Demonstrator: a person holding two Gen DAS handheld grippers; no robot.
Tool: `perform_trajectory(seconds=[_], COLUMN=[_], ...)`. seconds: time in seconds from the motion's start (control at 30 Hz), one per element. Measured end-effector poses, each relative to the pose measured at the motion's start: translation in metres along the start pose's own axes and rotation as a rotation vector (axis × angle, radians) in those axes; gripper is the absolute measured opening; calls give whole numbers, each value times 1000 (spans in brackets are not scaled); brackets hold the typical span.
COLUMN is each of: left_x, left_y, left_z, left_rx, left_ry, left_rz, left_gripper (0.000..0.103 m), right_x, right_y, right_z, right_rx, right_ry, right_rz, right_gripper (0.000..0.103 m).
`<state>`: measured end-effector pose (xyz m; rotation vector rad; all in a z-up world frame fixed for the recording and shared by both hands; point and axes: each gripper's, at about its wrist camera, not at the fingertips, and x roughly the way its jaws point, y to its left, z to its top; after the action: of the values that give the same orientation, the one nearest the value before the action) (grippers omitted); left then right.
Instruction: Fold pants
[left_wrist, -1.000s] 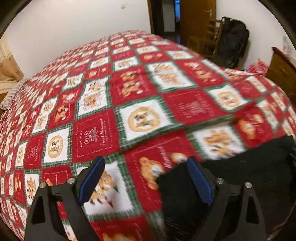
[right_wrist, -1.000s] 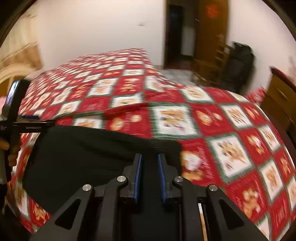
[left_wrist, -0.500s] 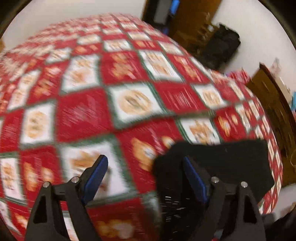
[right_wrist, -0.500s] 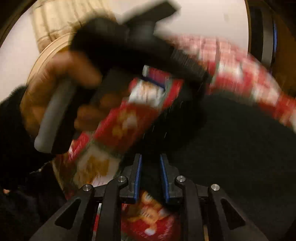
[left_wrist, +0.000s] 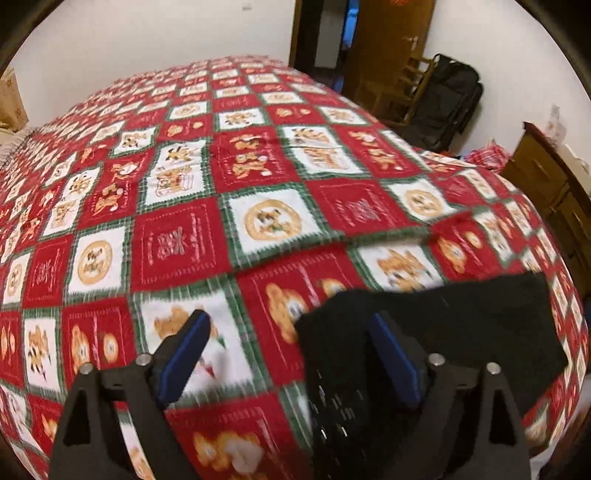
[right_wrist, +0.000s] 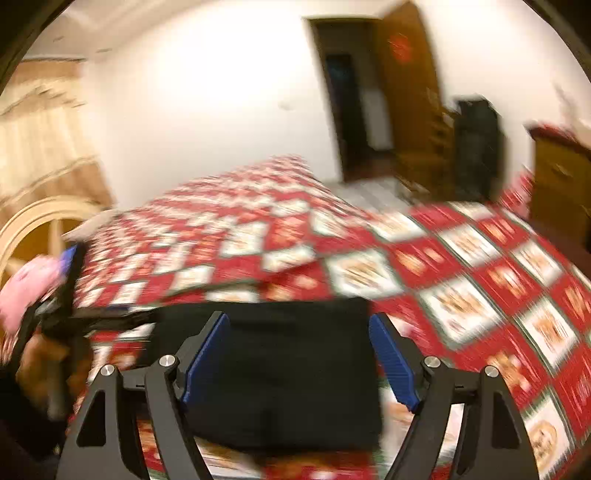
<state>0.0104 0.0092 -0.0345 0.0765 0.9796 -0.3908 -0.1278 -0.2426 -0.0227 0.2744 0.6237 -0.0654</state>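
The black pants (left_wrist: 461, 325) lie folded into a compact rectangle near the front edge of the bed; they also show in the right wrist view (right_wrist: 291, 369). My left gripper (left_wrist: 288, 354) is open and empty, its right finger over the pants' left end. My right gripper (right_wrist: 299, 354) is open and empty, its jaws straddling the folded pants from above. The left gripper (right_wrist: 70, 280) shows blurred at the left of the right wrist view.
A red, white and green patchwork bedspread (left_wrist: 221, 184) covers the bed. A wooden dresser (left_wrist: 554, 199) stands at the right. A black bag (left_wrist: 447, 99) and a wooden chair (left_wrist: 391, 92) stand by the open doorway. A curved headboard (right_wrist: 33, 229) is at left.
My right gripper has opened and let go of the pants, which now lie folded over. My left gripper stayed open and swung back level.
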Motion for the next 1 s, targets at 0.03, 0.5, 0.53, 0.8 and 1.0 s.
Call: perform_trajectory(seconds=[0.03, 0.5, 0.53, 0.8, 1.0], left_x=[0, 12, 10, 8, -2], left_y=[-4, -22, -22, -33, -47], left_z=[-7, -44, -46, -50, -47], left_rx=[-6, -103, -104, -103, -32], left_ry=[2, 49, 49, 39, 8], left_rz=[-9, 16, 16, -41, -65], left_gripper=[92, 94, 94, 57, 18], right_x=[9, 35, 34, 30, 13], right_y=[-6, -22, -22, -2, 20], right_z=[-3, -45, -44, -39, -26], right_rx=[11, 130, 128, 72, 16], right_ry=[26, 168, 166, 162, 106], right_rz=[-29, 53, 51, 23, 9], right_gripper=[79, 69, 64, 36, 34])
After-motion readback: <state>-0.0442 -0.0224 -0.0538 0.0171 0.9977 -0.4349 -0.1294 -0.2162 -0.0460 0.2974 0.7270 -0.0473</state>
